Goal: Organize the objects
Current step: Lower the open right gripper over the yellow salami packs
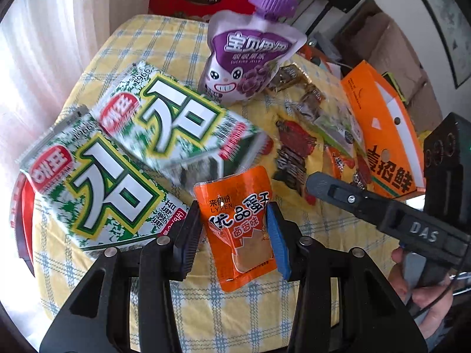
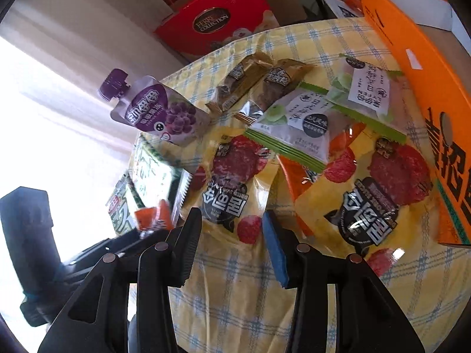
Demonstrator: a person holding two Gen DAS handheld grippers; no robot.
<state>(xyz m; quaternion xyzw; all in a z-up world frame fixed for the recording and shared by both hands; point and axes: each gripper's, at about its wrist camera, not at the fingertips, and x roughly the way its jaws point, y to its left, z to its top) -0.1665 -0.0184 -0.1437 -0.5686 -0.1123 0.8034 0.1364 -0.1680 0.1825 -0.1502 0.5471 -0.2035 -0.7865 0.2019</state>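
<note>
At lower centre, the left claw (image 1: pixel 235 229) grips an orange snack packet (image 1: pixel 240 226); the right claw (image 2: pixel 232 235) gapes, seemingly above a sausage pack (image 2: pixel 232 182).

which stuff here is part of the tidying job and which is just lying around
In the job: orange snack packet held in the left gripper; seaweed packs; purple jelly pouch; sausage packs; green plum packets; open right gripper.

Lying about: red chocolate box; orange carton; checked tablecloth.
</note>
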